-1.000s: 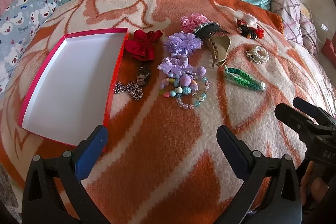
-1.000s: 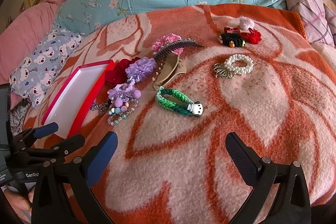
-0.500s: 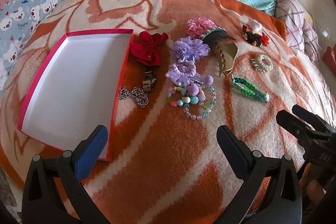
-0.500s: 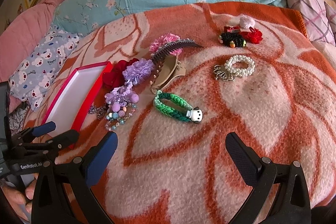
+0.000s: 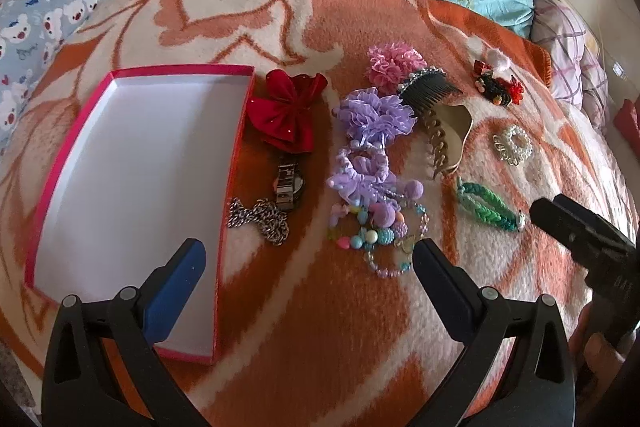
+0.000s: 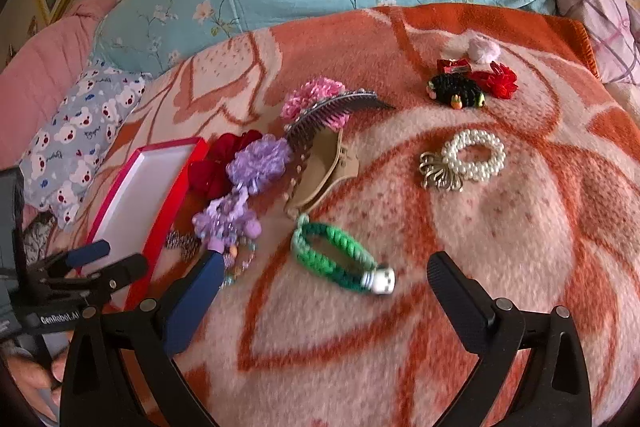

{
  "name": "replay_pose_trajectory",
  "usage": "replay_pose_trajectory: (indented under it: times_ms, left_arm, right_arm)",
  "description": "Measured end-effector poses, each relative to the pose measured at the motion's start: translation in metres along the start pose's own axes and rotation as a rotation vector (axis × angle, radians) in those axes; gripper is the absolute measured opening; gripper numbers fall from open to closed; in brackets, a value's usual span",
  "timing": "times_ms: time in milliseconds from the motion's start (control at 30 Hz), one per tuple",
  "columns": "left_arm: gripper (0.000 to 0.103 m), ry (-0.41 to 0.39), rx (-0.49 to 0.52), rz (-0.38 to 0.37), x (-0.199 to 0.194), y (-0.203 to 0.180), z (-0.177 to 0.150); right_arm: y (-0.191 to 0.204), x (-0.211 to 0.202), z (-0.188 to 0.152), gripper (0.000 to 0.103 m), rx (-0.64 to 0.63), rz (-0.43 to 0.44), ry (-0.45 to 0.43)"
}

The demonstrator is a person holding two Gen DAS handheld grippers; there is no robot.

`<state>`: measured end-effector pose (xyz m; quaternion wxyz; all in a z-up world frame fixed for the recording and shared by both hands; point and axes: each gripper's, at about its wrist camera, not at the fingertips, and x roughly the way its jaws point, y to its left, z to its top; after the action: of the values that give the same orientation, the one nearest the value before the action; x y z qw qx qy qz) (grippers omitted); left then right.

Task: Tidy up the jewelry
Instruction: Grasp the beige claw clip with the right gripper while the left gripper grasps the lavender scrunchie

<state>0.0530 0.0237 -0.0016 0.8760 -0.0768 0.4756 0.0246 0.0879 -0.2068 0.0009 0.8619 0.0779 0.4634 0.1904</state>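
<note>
Between the spread fingers of the right gripper point(image 6: 320, 283) lies the green bracelet point(image 6: 334, 259), untouched. Left gripper point(image 5: 308, 263) gapes wide too, box point(image 5: 132, 187) ahead-left, chain point(image 5: 260, 221) and beads point(image 5: 376, 231) just ahead.

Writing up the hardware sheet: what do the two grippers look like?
Both match: black plastic frames with silver rivets and flat tapered fingers. On the left gripper and the right gripper one pad is blue, one black. White "GenRobot.AI" lettering marks the left body. No cables or sleeves visible.
</note>
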Motion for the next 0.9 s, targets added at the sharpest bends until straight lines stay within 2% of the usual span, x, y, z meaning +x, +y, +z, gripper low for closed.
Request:
replay_pose_trajectory:
  times_ms: [67,200,267,433,567,633,733,833,900]
  left_arm:
    - [0.103,0.013,-0.009,-0.019,0.007,0.001,0.005]
    - [0.103,0.033,-0.022,-0.062,0.020,0.002,0.015]
    - [0.100,0.048,-0.026,-0.086,0.028,0.001,0.021]
    - [0.090,0.099,-0.046,-0.148,0.055,-0.001,0.036]
    - [0.087,0.130,-0.062,-0.184,0.074,-0.001,0.046]
    - [0.073,0.147,-0.060,-0.200,0.082,-0.003,0.049]
    - [0.039,0.182,-0.052,-0.254,0.093,-0.008,0.050]
    - [0.036,0.158,-0.032,-0.253,0.089,-0.011,0.049]
    - [0.018,0.142,-0.034,-0.266,0.082,-0.010,0.050]
  right_arm:
    - [-0.003,0.004,0.006,0.099,0.011,0.006,0.000]
    - [-0.010,0.017,0.020,0.088,0.041,0.029,0.007]
    - [-0.012,0.026,0.026,0.080,0.062,0.049,0.012]
    - [-0.012,0.056,0.043,0.048,0.084,0.072,0.035]
    - [-0.012,0.076,0.055,0.038,0.088,0.065,0.042]
    - [-0.014,0.087,0.058,0.021,0.097,0.064,0.058]
    - [-0.017,0.097,0.059,0.005,0.097,0.055,0.062]
    - [-0.020,0.097,0.059,0.004,0.106,0.075,0.052]
    - [-0.022,0.095,0.059,0.004,0.115,0.085,0.040]
